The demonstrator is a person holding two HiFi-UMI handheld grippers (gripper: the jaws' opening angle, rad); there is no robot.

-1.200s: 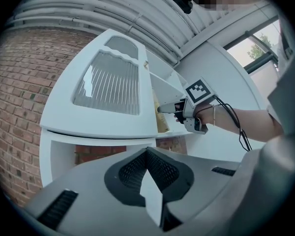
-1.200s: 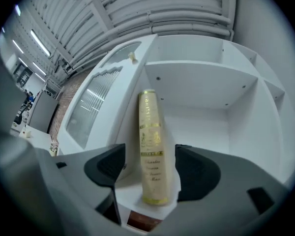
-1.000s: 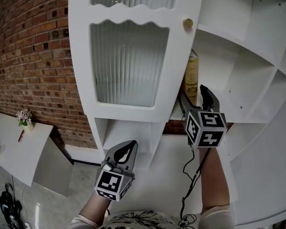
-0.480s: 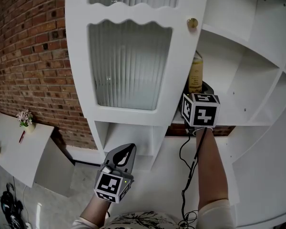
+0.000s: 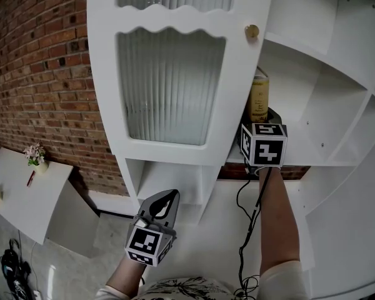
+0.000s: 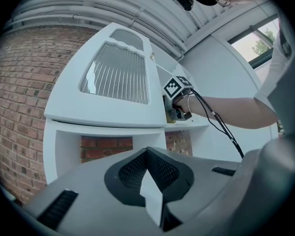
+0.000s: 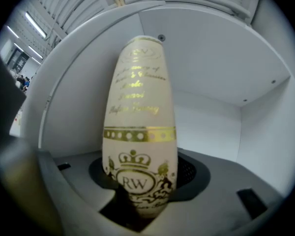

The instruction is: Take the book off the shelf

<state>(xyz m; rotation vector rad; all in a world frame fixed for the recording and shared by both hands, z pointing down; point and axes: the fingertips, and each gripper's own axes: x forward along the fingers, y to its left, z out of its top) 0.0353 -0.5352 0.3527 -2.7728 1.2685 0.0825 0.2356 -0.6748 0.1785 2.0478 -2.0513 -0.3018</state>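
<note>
The book [image 5: 259, 99] is cream with gold print and stands upright on the white shelf [image 5: 312, 158], just right of the cabinet door. My right gripper [image 5: 267, 119] reaches into that compartment with its marker cube facing me. In the right gripper view the book's spine [image 7: 140, 122] fills the space between the jaws of the right gripper [image 7: 140, 191]. The jaws are closing on it, and some dark pad [image 7: 189, 171] still shows beside the spine. My left gripper [image 5: 171, 196] hangs low in front of the cabinet, shut and holding nothing, as the left gripper view [image 6: 150, 181] also shows.
A white cabinet door with ribbed glass [image 5: 169, 86] and a brass knob [image 5: 252, 31] stands open left of the book. A brick wall [image 5: 37, 74] lies beyond, with a low white table and a flower pot [image 5: 32, 155]. A black cable [image 5: 250, 230] trails along the right forearm.
The right gripper has moved up and forward into the shelf, so that its jaws now straddle the book. The left gripper has barely shifted.
</note>
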